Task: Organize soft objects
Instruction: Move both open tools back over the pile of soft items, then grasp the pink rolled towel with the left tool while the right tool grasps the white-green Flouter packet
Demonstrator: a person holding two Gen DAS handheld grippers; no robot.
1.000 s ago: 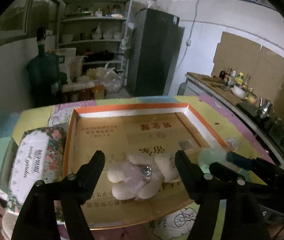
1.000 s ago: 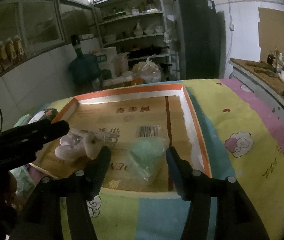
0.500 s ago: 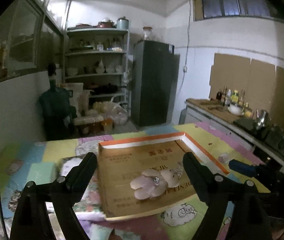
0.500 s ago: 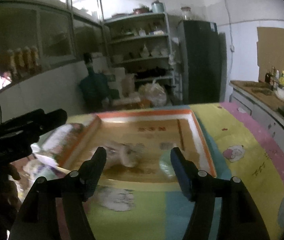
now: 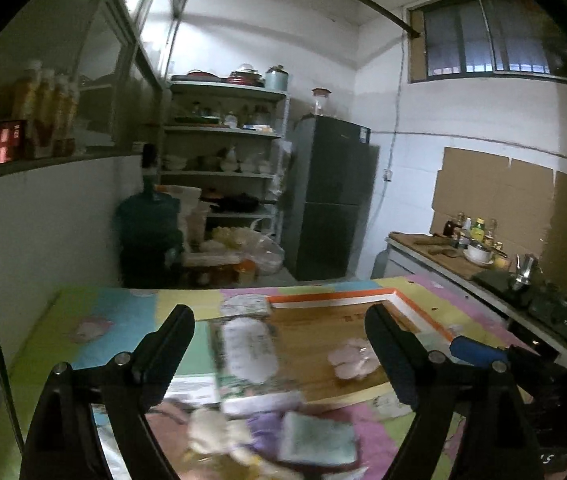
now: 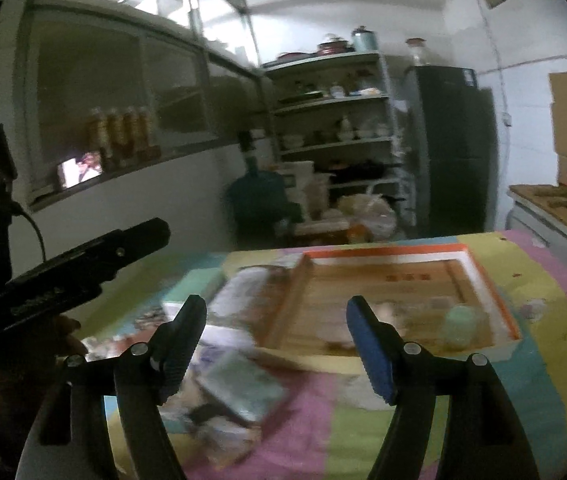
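A shallow cardboard tray [image 5: 335, 300] with an orange-and-white rim lies on the patchwork tablecloth. A pink-and-cream plush toy [image 5: 353, 360] rests inside it, and a mint-green soft bundle [image 6: 459, 322] sits near its right wall. My left gripper [image 5: 279, 320] hangs open wide above the table, short of the tray, holding nothing. My right gripper [image 6: 276, 312] is also back from the tray; its jaws are opening and nothing is between them. A floral tissue pack [image 5: 247, 348] lies left of the tray. A blurred cream plush [image 5: 211, 432] and a pale green packet [image 5: 315, 436] lie nearer me.
The left gripper's body [image 6: 83, 264] and a hand fill the left of the right wrist view. Behind the table stand a water jug [image 5: 147, 224], open shelves [image 5: 223, 168] and a dark fridge [image 5: 331, 196]. A counter [image 5: 443, 252] with bottles runs along the right.
Both grippers have drawn back and up from the tray, and their jaws have widened. The plush toy and the mint bundle stay lying in the tray. More loose packets show near the front.
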